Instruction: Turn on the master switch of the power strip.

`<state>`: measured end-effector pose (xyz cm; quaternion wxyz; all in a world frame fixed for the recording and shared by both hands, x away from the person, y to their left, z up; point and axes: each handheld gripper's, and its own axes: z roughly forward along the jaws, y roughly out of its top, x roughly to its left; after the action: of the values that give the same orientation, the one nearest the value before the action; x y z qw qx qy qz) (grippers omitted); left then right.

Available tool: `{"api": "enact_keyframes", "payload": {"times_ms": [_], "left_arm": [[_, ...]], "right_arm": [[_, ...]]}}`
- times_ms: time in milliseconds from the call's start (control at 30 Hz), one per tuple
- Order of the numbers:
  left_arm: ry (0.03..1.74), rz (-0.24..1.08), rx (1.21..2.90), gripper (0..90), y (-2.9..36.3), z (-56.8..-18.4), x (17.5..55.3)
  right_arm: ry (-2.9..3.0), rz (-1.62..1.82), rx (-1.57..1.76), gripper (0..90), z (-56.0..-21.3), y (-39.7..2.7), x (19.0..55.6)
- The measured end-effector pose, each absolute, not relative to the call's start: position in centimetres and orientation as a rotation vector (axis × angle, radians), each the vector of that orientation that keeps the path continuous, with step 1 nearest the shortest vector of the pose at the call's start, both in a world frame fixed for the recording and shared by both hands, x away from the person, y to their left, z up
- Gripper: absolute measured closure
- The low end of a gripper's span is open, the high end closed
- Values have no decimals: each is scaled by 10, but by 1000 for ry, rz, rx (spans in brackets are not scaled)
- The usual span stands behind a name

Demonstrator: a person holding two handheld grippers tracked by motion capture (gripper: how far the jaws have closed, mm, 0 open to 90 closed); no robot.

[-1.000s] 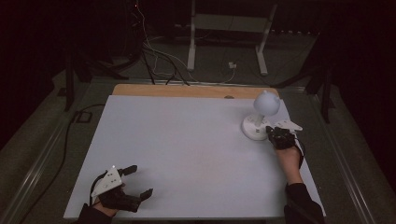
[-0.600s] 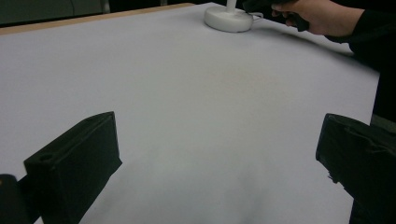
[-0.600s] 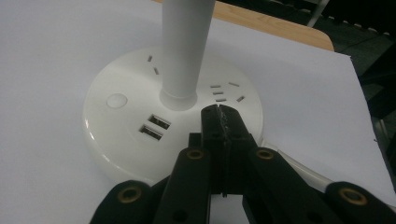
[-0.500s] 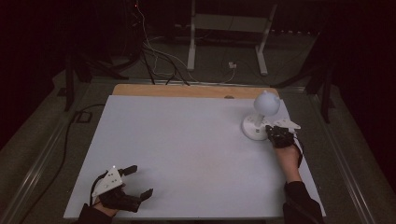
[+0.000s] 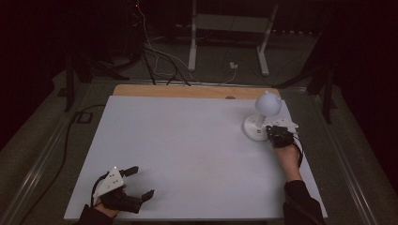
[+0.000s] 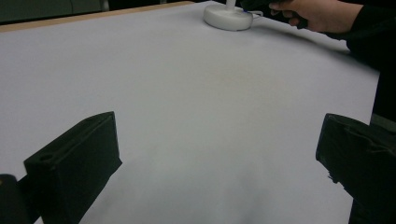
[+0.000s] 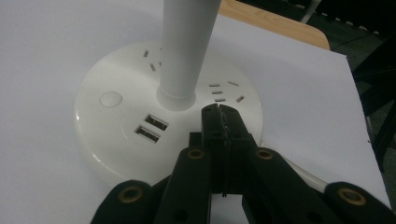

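Note:
A white desk lamp with a round globe head stands at the far right of the white table top. Its round base carries sockets, two USB ports and a round button around a white stem. My right gripper is shut with nothing between the jaws, its tips over the base just right of the stem; the high view has the right gripper at the base's near right side. My left gripper rests open at the near left corner, its jaws wide apart over bare table. The lamp base lies far ahead of it.
A wooden strip runs along the table's far edge. Beyond it are metal stand legs and loose cables on the floor. A black cable runs along the table's left side. The lamp's white cord leaves its base at the right.

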<state>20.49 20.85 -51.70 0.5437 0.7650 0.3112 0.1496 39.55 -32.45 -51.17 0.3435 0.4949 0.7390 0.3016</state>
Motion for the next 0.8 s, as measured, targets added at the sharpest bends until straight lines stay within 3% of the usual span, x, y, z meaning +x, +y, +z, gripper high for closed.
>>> {"api": "enact_keyframes", "payload": {"times_ms": [800], "left_arm": [[727,353,1815,2,208,-516,204]], "right_arm": [[1929,744,1323,900,-511,-321,397]]}}
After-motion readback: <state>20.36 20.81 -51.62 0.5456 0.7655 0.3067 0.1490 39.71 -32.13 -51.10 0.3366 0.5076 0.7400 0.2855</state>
